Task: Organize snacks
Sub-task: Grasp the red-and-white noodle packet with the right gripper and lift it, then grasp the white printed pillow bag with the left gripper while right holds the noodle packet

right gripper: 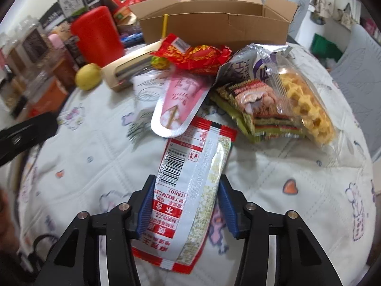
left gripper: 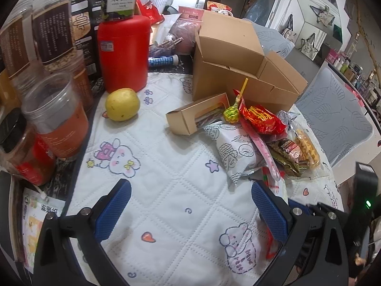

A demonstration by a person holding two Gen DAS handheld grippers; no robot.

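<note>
Red-and-white snack packet [right gripper: 190, 195] between the right gripper [right gripper: 187, 205] jaws, both blue pads at its long edges and seemingly pinching it across the width; lower end well back between the jaws, upper end just ahead of the tips, tucked under a pink sachet [right gripper: 178, 100]. Left gripper [left gripper: 190, 212] jaws spread wide over bare quilted cloth [left gripper: 166, 166], holding nothing, nothing between them.

Beyond the right jaws: rest of the snack pile, with a waffle bag [right gripper: 307, 104], a green wrapper [right gripper: 257, 109] and a red wrapper [right gripper: 197, 57] heaped together. Farther ahead still, open cardboard box [right gripper: 214, 23], probably the destination. Off to the left of the jaws, a lemon [right gripper: 88, 79] and a red canister [right gripper: 97, 33] on the same surface.

Risks from here, as a judgement:
- Slippery film, grip only on the edges: likely to buckle or slide out on lifting.
- Pink sachet overlapping the far end: likely to be dragged along or flicked off the pile.
- Packet long and floppy: front end apt to droop and catch the box wall.
- Too hard a squeeze: crushed contents.
</note>
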